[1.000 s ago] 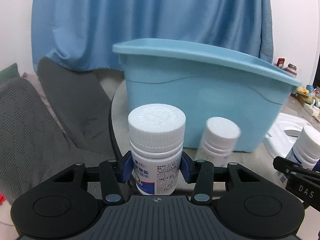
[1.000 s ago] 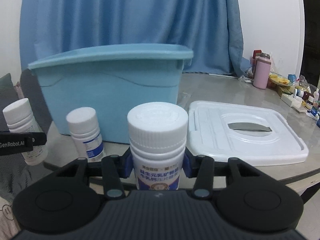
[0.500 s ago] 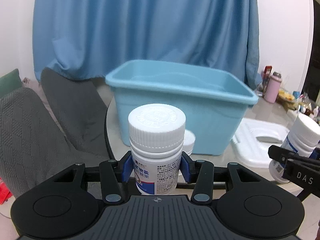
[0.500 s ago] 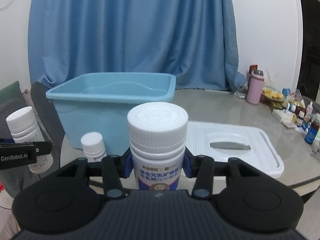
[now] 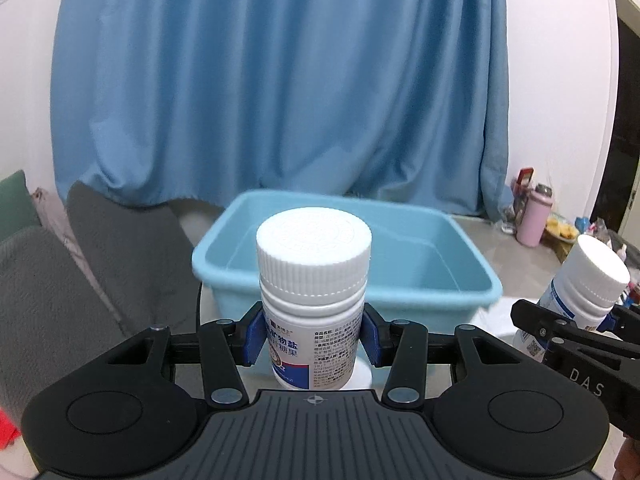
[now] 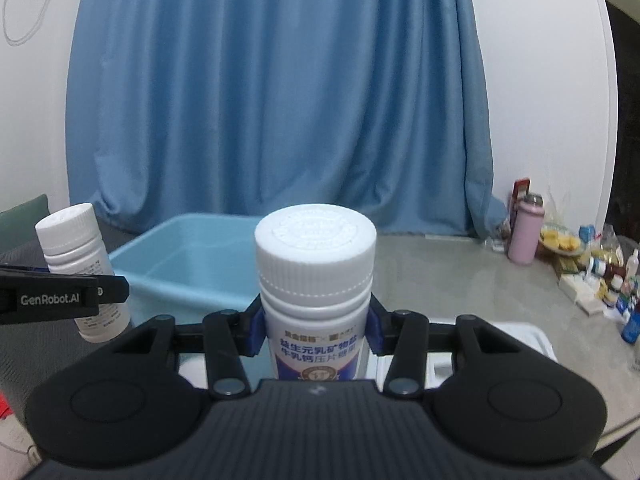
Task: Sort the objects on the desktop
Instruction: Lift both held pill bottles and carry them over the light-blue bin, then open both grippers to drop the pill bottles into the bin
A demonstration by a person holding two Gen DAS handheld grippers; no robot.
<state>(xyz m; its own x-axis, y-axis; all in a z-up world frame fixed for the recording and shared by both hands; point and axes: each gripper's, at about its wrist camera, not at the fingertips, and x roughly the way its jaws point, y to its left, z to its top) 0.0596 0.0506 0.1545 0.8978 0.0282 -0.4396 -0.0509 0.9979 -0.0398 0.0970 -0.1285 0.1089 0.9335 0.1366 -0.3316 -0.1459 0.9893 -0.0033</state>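
Observation:
My left gripper is shut on a white pill bottle with a ribbed white cap, held upright above the table in front of the light blue bin. My right gripper is shut on a similar white bottle with a blue label. The bin looks empty inside. The right gripper's bottle shows at the right in the left wrist view; the left gripper's bottle shows at the left in the right wrist view. A third bottle's cap peeks out below the left bottle.
A white bin lid lies flat on the grey table to the right of the bin. A pink flask and small clutter stand at the far right. A grey chair and a blue curtain are behind.
Both grippers have risen with their bottles. The bin now sits lower in both views and its inside shows. The third bottle on the table is almost hidden.

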